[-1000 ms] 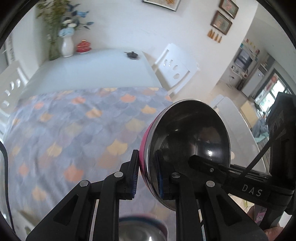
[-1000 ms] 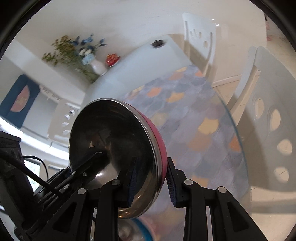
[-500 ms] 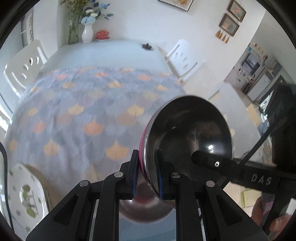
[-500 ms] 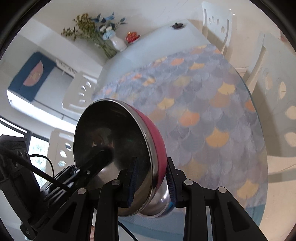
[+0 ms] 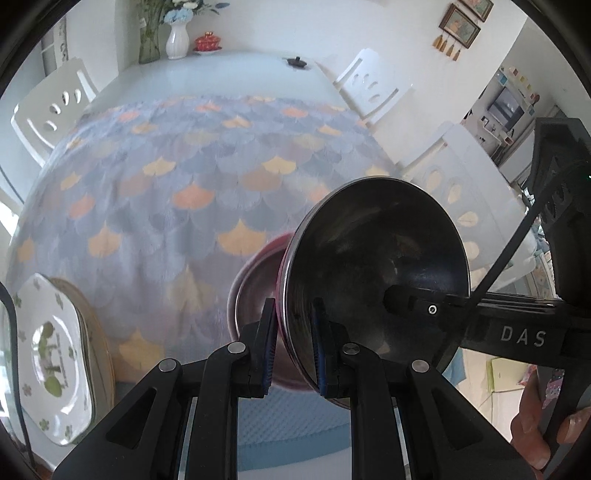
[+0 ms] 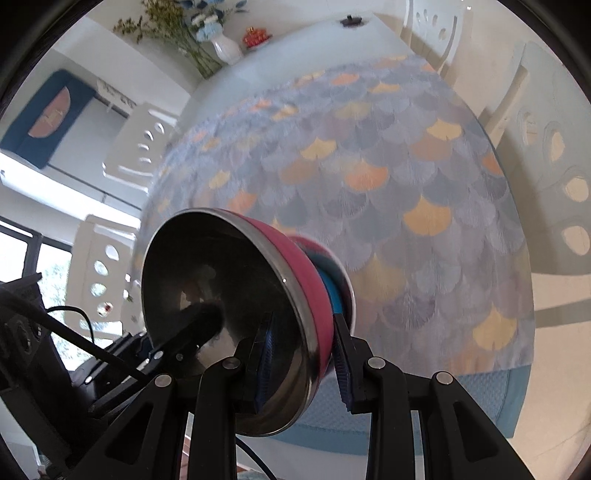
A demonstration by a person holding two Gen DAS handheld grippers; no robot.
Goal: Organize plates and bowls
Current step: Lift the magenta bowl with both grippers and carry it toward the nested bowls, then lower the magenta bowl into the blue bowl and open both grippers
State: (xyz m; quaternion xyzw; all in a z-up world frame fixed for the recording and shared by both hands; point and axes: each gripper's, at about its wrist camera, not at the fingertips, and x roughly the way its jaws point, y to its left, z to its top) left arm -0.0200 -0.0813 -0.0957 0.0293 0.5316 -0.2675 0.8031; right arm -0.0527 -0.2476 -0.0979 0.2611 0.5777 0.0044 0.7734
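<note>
Both grippers hold the same steel bowl with a pink outside (image 5: pixel 373 273), tilted on edge above the table. My left gripper (image 5: pixel 293 343) is shut on its rim. My right gripper (image 6: pixel 303 354) is shut on the opposite rim of the pink bowl (image 6: pixel 229 295). Just behind it is a stack of bowls on the table, a pink-rimmed one (image 5: pixel 255 288) seen from the left, blue and pink ones (image 6: pixel 332 280) from the right. A white plate with green clover print (image 5: pixel 51 354) lies on another plate at the near left table edge.
The table carries a cloth with blue and orange fan shapes (image 5: pixel 207 177). A white vase of flowers (image 5: pixel 176 33), a red lidded pot (image 5: pixel 208 40) and a small black object (image 5: pixel 296 62) stand at the far end. White chairs (image 5: pixel 373 88) stand around the table.
Both grippers have tipped downward and lowered the pink bowl toward the near table edge. The stacked bowls and the clover plate have come into view beneath and to the left.
</note>
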